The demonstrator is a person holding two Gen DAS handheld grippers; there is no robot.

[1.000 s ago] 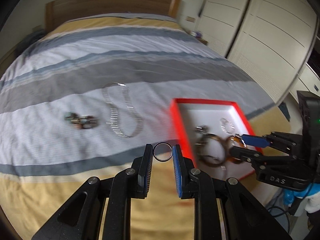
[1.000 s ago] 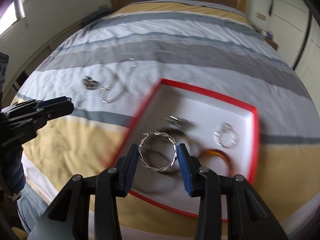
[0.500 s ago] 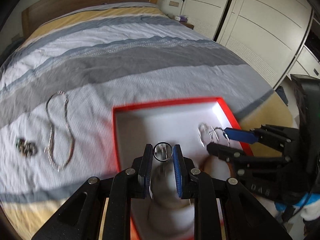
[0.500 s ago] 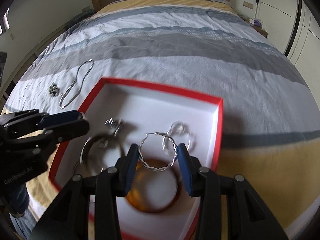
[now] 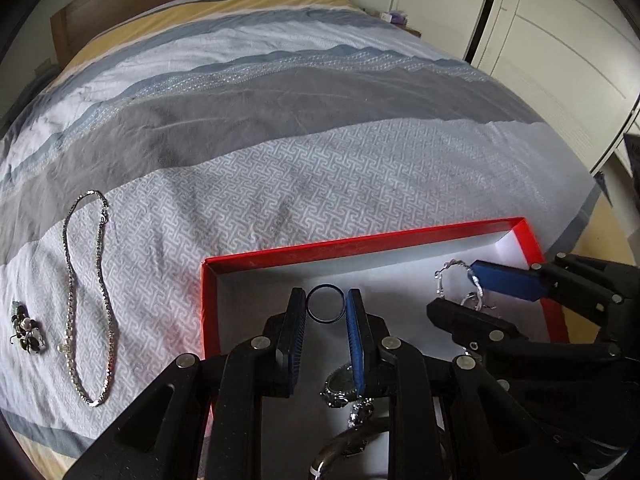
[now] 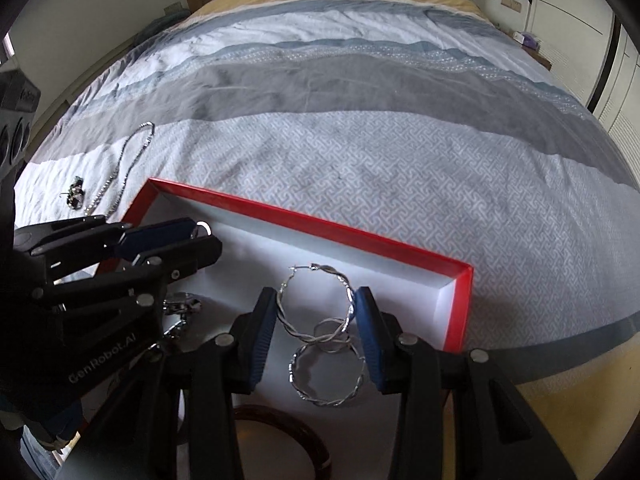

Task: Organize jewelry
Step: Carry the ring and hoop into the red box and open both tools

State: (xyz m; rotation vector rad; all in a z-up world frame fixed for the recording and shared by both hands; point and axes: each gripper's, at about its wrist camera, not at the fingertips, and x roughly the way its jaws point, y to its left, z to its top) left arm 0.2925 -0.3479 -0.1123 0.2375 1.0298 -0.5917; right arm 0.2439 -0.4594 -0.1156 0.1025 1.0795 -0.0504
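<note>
**Both grippers over the red box**

The left gripper [image 5: 326,310], lettered "GenRobot.AI", pinches a dark ring [image 5: 325,304]. The right gripper [image 6: 316,312] pinches a twisted silver hoop [image 6: 314,306]. Both hang above the red box [image 6: 304,220] on the bed [image 6: 360,152].

Striped bed [image 5: 320,120] bearing red tray [image 5: 360,242], chain necklace [image 5: 86,300] (perhaps earrings [image 5: 26,330] beside).

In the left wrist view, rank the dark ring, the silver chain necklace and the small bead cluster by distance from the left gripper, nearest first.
1. dark ring: held between the left gripper fingers, over the red box.
2. silver chain necklace: on the bedspread, left of the box.
3. bead cluster: farther left, beyond the necklace.
</note>
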